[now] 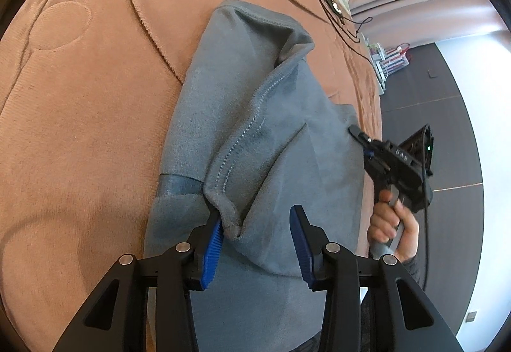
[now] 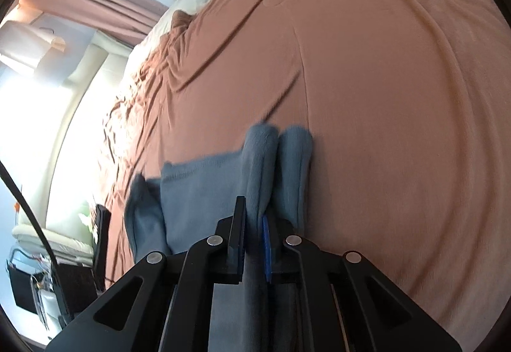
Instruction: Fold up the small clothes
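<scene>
On the bed [image 1: 80, 96], our right tongs [image 2: 255, 221] pinch the grey garment [image 1: 255, 116]; our left tongs [image 1: 255, 224] stand spread over its fold.

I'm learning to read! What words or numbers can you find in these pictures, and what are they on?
"048", roughly: pale marks, upside down and hard to read, on the black right gripper.
Nothing readable on the grey garment, the brown blanket or the things far off.

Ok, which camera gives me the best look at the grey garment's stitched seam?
The left wrist view: the stitched seam runs in full down the grey garment. The right wrist view shows only bunched, blurred folds of it, no seam.
</scene>
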Tool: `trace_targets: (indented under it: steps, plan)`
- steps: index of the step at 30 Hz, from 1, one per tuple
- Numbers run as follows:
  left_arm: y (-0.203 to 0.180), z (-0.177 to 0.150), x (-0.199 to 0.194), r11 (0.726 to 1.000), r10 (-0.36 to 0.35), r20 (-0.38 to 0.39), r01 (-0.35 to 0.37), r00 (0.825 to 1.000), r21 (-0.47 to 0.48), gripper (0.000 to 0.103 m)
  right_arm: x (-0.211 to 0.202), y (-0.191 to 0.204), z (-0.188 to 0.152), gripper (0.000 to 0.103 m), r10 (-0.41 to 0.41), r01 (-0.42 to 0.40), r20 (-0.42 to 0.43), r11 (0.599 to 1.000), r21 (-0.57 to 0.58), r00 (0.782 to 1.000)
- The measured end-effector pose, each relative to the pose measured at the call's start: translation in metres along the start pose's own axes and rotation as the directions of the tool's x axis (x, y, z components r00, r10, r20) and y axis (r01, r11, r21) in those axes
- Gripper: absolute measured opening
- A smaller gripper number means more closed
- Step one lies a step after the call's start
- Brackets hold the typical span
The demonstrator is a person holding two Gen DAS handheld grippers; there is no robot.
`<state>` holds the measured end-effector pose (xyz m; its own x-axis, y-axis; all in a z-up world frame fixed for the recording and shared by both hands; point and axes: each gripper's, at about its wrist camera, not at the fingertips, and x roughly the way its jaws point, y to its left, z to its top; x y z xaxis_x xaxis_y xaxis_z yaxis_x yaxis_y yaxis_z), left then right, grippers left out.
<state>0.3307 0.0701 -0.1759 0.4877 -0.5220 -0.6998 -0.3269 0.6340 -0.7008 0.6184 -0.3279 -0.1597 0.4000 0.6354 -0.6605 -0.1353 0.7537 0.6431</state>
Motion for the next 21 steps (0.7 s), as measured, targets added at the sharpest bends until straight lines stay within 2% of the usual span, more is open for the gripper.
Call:
trace_targets:
  steps: [6,8,11,13,16,21]
  plan:
    - [-0.002,0.001,0.006,1.000,0.015,-0.016,-0.015,1.000,-0.002,0.042,0.011,0.006,0.007,0.006,-0.030,0.030,-0.011,0.999,-0.019,0.999]
    - [0.000,-0.001,0.007,1.000,0.016,-0.017,-0.016,1.000,-0.002,0.042,0.007,0.012,0.010,0.001,-0.059,0.061,0.028,0.997,-0.048,0.998]
    - [-0.002,-0.002,0.006,1.000,0.013,-0.014,-0.013,1.000,0.011,0.042,-0.001,0.025,0.011,0.000,-0.064,0.071,0.076,0.994,-0.087,0.995]
    - [-0.005,-0.002,0.005,1.000,0.005,-0.013,-0.005,1.000,0.025,0.036,-0.008,0.032,0.010,0.000,-0.073,0.085,0.108,0.990,-0.110,0.991]
    - [-0.012,0.002,0.008,1.000,-0.015,-0.022,0.016,1.000,0.027,0.036,-0.012,0.030,0.007,0.000,-0.102,0.116,0.136,0.988,-0.101,0.985]
    - [-0.013,0.001,0.009,1.000,-0.009,-0.036,0.010,0.999,0.029,0.036,0.005,0.014,-0.002,0.000,-0.178,0.183,0.110,0.982,-0.043,0.978]
